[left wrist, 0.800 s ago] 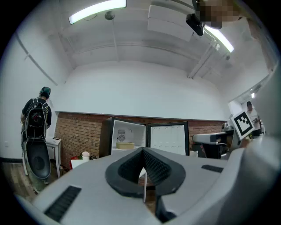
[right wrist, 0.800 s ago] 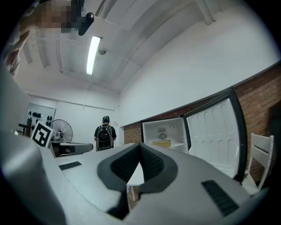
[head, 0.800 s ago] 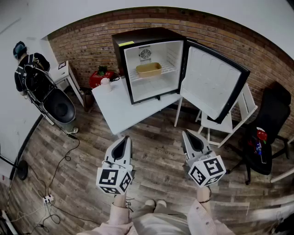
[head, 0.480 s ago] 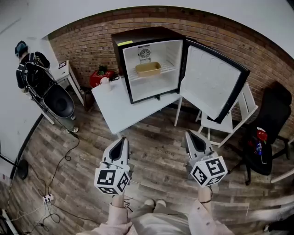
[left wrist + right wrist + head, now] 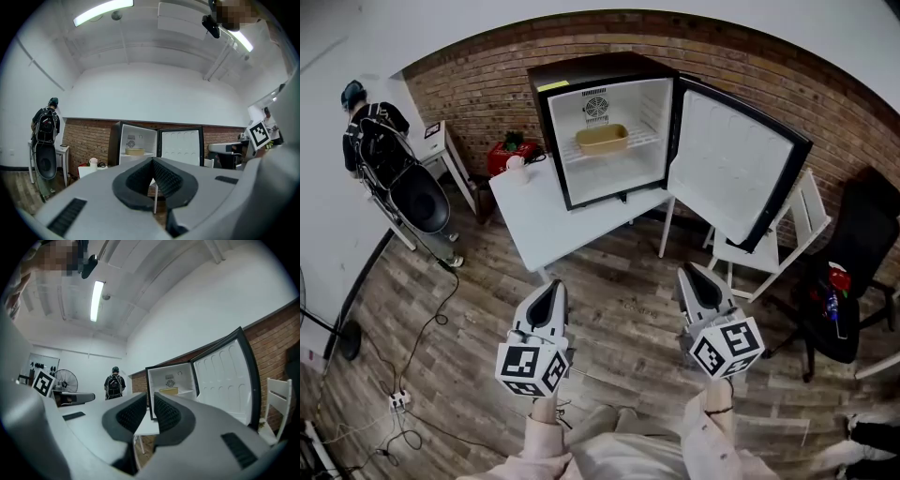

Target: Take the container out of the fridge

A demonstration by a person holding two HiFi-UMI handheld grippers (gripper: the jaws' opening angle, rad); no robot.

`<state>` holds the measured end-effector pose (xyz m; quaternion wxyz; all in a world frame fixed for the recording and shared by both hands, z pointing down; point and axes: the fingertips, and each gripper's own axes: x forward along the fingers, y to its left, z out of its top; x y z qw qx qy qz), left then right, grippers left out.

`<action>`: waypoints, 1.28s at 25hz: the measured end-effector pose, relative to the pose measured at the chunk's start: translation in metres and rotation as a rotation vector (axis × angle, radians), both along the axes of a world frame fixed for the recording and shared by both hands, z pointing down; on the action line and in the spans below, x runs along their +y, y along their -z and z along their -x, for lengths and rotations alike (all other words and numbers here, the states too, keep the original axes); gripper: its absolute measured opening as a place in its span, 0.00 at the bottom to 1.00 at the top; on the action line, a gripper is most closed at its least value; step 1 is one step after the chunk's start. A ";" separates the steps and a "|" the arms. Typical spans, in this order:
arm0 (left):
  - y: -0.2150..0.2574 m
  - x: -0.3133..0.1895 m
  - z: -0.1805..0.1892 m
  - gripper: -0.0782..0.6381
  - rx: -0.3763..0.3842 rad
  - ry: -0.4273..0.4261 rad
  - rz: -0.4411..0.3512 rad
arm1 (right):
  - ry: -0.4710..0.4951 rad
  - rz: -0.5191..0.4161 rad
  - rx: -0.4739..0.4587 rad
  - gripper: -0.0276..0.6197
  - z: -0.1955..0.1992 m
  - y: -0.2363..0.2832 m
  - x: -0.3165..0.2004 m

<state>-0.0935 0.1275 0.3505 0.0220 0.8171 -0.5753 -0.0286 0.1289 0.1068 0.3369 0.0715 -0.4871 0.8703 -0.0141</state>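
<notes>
the left gripper (image 5: 551, 286) and right gripper (image 5: 694, 274) are closed on nothing, well short of the fridge (image 5: 581, 75); the container (image 5: 602, 141) sits inside the fridge, mid-height. step closer, open one wide, and enter level, clear of the fridge's open door (image 5: 736, 159).

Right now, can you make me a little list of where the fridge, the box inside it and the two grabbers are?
fridge: on the white table, door swung wide open
container: tan, on the shelf inside the fridge
left gripper: shut, empty, well short of the fridge
right gripper: jaws nearly together, empty, well short of the fridge
task: container not yet taken out
</notes>
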 end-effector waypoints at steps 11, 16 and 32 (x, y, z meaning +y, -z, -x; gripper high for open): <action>-0.009 -0.015 -0.002 0.10 0.015 0.017 0.024 | 0.007 0.026 0.014 0.29 0.002 -0.013 -0.021; -0.015 -0.040 0.000 0.10 0.014 0.010 0.032 | 0.000 0.027 0.013 0.34 0.005 -0.019 -0.045; -0.022 -0.191 0.016 0.10 0.046 -0.047 0.054 | -0.015 0.048 0.064 0.34 0.027 -0.025 -0.186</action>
